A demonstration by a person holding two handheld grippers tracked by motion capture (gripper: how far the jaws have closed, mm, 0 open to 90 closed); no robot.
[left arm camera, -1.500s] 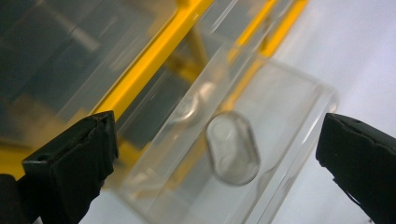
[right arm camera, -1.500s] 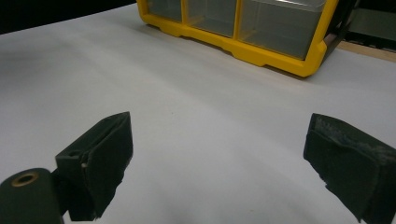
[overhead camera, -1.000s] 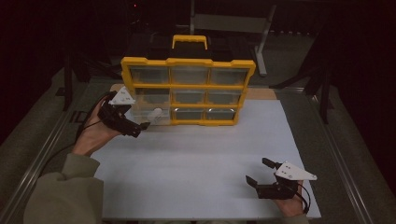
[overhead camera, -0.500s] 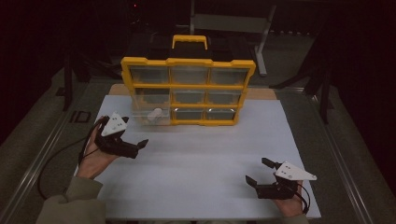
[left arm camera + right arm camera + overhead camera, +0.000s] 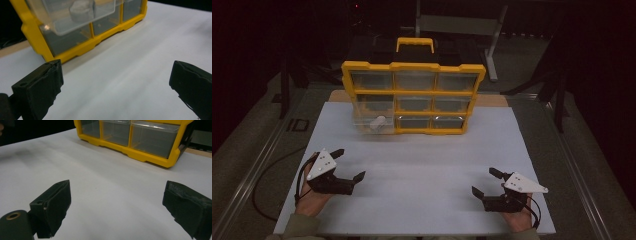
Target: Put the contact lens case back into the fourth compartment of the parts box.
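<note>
1. My left hand-held gripper (image 5: 347,164) had pulled back from the organiser (image 5: 414,97) to the near left of the worktop (image 5: 422,165), jaws spread and empty.
2. The bottom-left drawer (image 5: 373,124) stood pulled out of the organiser's frame, with a small white part (image 5: 377,120) lying inside it.
3. My right hand-held gripper (image 5: 485,181) had not moved; it rested at the near right, jaws spread, holding nothing.
4. I judged the drawer-opening step finished: with both hands clear and well apart from the organiser, the part looked ready to be picked out.
</note>
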